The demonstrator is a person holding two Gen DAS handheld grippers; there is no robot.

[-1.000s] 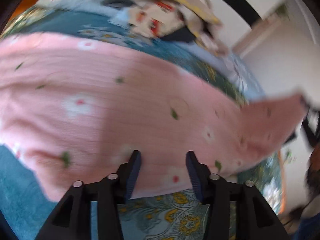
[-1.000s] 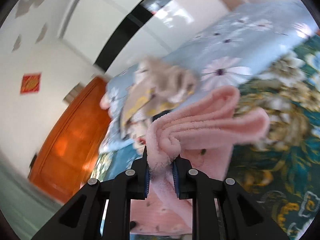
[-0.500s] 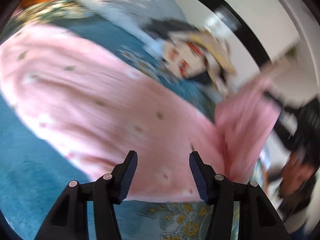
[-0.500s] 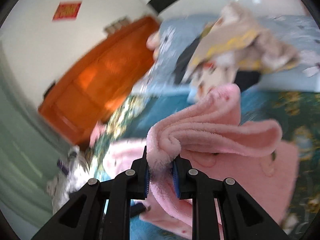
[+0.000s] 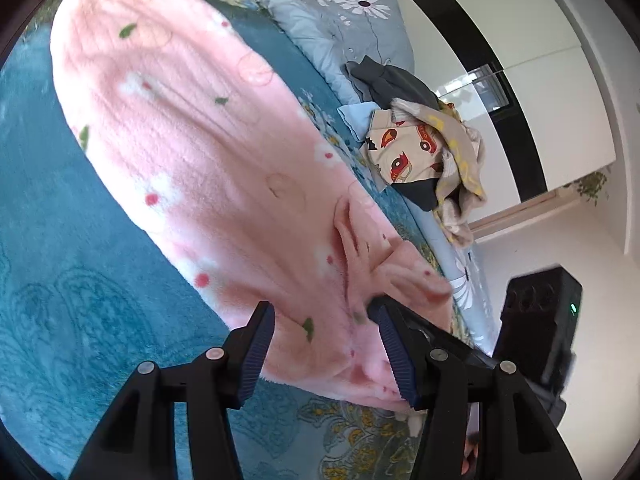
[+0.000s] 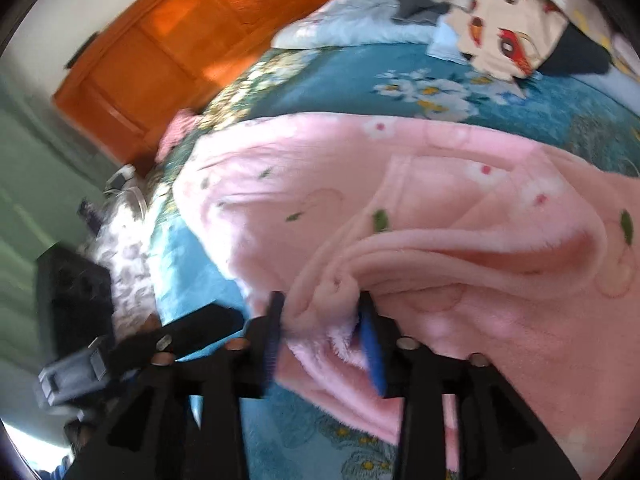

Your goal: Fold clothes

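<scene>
Pink garment point(image 5: 208, 168): a fleecy pink piece with small flowers and green leaves, spread flat on the teal bedspread point(image 5: 60, 264); it lay ahead of both grippers, its near hem just under their fingertips.
Folded corner: one bunched end point(image 6: 460, 256) was doubled over the flat part, directly ahead of the right gripper and to the right of the left one.
Left gripper point(image 5: 324, 344): jaws stood apart with nothing pressed between them; it hovered over the near hem, the cloth passing below the gap.
Right gripper point(image 6: 320, 340): jaws were opening; a rolled wad of fleece sat between them, and the pads looked to be coming off it, though blur hid the contact.
Feel, as a judgement: soft, thick and limp, light for its bulk; the pile should grip the ribbed pads well, but it will sag and drag rather than hold a crease.
Where to take hold, as a judgement: pinch a hem or corner through both layers, near the edge just in front of the fingertips, not the middle of the panel.
Risk, as a judgement: a shallow bite may catch only the top layer and pull the fold open.
Other clothes point(image 5: 420, 148): a loose heap lay well beyond the garment, far ahead and to the right of the left gripper.
</scene>
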